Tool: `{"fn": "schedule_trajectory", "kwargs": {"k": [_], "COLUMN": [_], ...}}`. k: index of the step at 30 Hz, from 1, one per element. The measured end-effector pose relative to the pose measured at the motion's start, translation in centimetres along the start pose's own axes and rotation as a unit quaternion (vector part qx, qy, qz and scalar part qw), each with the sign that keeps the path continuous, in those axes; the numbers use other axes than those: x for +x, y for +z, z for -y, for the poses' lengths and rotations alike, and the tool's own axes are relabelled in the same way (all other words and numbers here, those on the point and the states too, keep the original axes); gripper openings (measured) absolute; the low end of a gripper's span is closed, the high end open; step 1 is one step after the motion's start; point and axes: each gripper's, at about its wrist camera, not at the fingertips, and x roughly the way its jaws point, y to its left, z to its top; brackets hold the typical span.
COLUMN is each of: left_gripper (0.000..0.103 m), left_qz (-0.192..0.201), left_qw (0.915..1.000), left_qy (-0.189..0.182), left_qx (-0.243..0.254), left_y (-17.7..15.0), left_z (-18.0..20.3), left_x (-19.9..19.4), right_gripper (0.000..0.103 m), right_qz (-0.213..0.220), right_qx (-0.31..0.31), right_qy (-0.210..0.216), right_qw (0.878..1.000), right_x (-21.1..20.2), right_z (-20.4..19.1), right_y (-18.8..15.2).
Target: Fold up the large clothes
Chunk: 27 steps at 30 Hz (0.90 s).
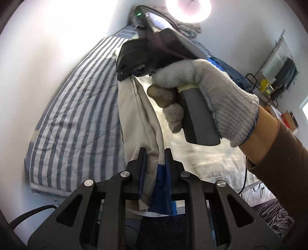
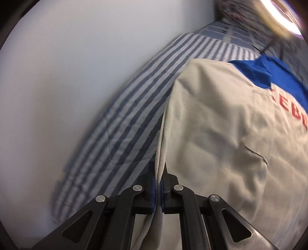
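A large beige garment [image 2: 221,130] with blue panels and red lettering lies over a striped bed. In the left wrist view my left gripper [image 1: 155,153] is shut on a bunched fold of the beige and blue garment [image 1: 138,119]. The same view shows my right gripper [image 1: 125,74] further up that fold, held by a gloved hand [image 1: 211,96]. In the right wrist view my right gripper [image 2: 159,167] is shut on the garment's beige edge, which runs between its blue pads.
The blue-and-white striped bed cover [image 1: 77,115] [image 2: 125,115] stretches along a pale wall [image 2: 57,86]. A bright lamp [image 1: 188,9] glares at the top. Shelves with clutter [image 1: 277,77] stand at the right. A dark cable [image 1: 28,215] lies at lower left.
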Motion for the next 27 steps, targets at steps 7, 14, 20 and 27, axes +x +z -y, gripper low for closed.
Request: {"fn": "schedule_trajectory", "kwargs": {"k": [7, 14, 20, 27], "left_gripper": [0.016, 0.016, 0.019, 0.019], "left_qz": [0.004, -0.006, -0.043, -0.002], "left_qw": [0.9978, 0.9941, 0.9894, 0.9927], "left_qy": [-0.011, -0.031, -0.105, -0.070], "left_qx": [0.065, 0.104, 0.090, 0.098], "left_y": [-0.1, -0.4, -0.4, 0.4], "left_z": [5.2, 9.3, 9.9, 8.6], "left_x": [0.0, 0.9, 1.3, -0.1], "right_gripper": [0.001, 0.001, 0.001, 0.001], "right_qz": [0.064, 0.098, 0.083, 0.046], "right_qx": [0.080, 0.141, 0.171, 0.178], "right_qy": [0.075, 0.085, 0.062, 0.046], "right_qw": [0.992, 0.981, 0.980, 0.982], "right_x": [-5.6, -8.8, -8.3, -5.1], "right_z": [6.7, 13.4, 17.1, 19.1], "right_y": [-2.7, -6.7, -9.2, -10.3]}}
